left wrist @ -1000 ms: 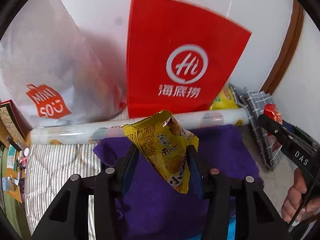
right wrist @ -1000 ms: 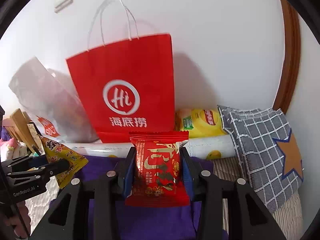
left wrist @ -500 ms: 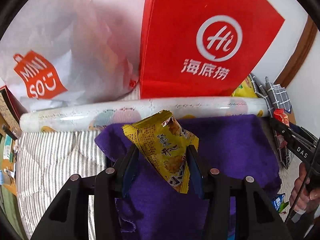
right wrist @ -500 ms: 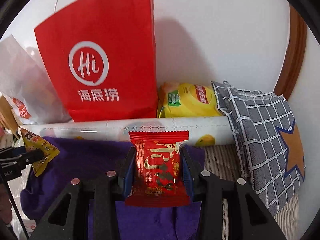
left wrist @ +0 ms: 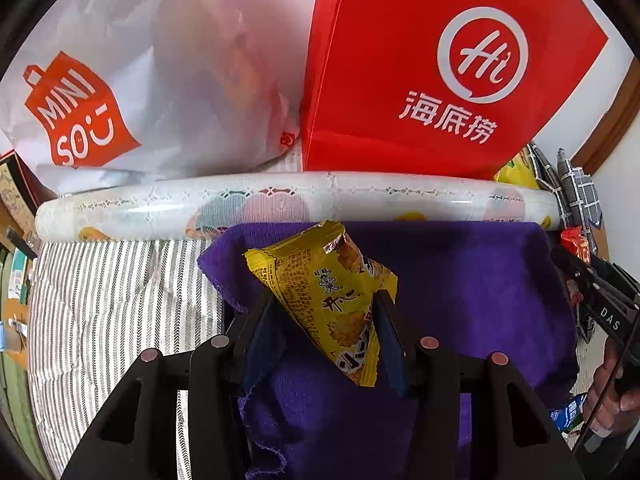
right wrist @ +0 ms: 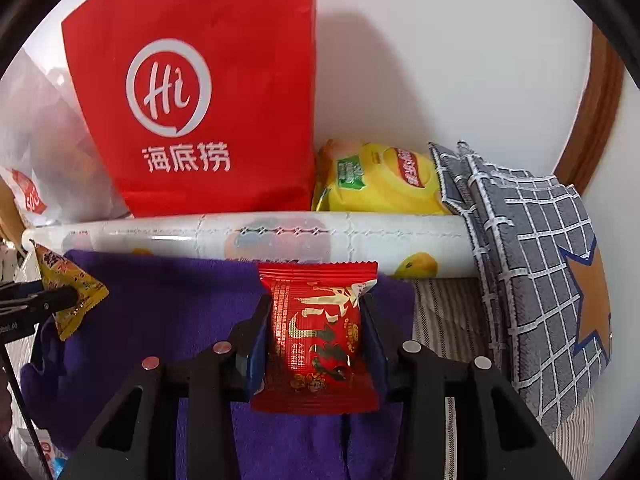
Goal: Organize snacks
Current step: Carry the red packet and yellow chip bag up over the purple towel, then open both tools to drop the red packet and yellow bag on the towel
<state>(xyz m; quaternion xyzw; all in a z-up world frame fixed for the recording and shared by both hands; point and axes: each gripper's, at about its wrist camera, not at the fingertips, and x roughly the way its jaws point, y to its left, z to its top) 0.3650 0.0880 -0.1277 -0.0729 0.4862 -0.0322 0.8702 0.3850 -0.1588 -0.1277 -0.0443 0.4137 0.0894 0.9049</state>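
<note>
My left gripper (left wrist: 324, 304) is shut on a yellow snack packet (left wrist: 328, 292) and holds it above a purple cloth (left wrist: 460, 280). My right gripper (right wrist: 316, 320) is shut on a red snack packet (right wrist: 316, 332) above the same purple cloth (right wrist: 168, 300). The left gripper with the yellow packet (right wrist: 68, 292) shows at the left edge of the right wrist view. The right gripper with the red packet (left wrist: 576, 244) shows at the right edge of the left wrist view.
A red paper bag (left wrist: 440, 68) and a white Miniso bag (left wrist: 120, 92) stand against the wall behind a rolled printed mat (left wrist: 280, 204). A yellow chip bag (right wrist: 380, 180) and a grey checked cushion (right wrist: 540, 260) lie at the right. Striped bedding (left wrist: 112, 300) lies at the left.
Both grippers have moved forward and lower toward the purple cloth and the bags, each still holding its packet.
</note>
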